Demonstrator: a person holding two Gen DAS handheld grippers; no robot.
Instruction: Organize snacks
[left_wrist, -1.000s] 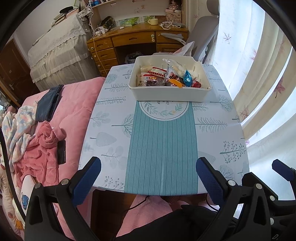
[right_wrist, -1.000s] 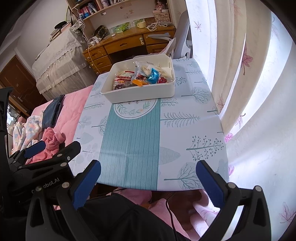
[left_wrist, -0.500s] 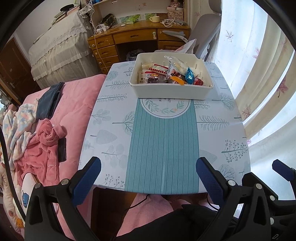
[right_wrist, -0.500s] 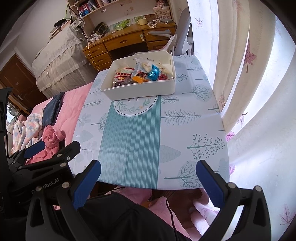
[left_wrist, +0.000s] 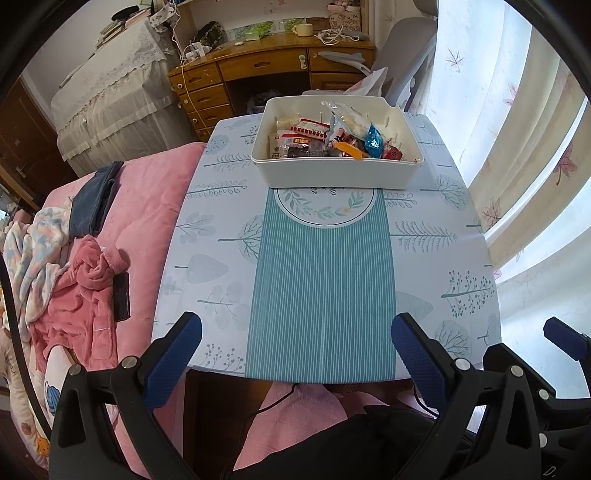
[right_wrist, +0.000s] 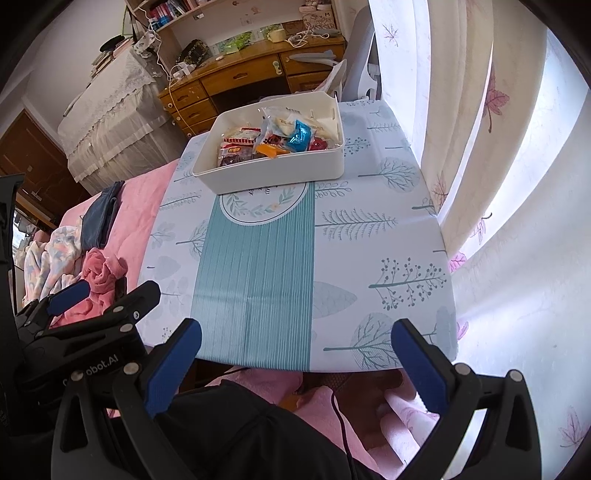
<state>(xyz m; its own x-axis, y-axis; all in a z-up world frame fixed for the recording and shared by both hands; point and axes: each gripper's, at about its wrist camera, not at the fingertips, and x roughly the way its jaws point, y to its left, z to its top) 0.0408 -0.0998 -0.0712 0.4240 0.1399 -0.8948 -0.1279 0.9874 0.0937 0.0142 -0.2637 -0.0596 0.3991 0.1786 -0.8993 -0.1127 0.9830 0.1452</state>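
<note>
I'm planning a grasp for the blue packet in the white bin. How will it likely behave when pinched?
The blue packet looks glossy, so it may slip between the tongs. It looks puffy and crinkled, probably light and yielding rather than stiff. It lies propped among other snacks in the white bin, so lifting it might shift its neighbours.

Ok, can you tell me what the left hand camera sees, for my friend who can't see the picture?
A white bin full of wrapped snacks sits at the far end of a table covered in a tree-print cloth with a teal striped middle. The left gripper hangs open and empty over the near edge. A pink bed lies to the left, curtains to the right.
</note>
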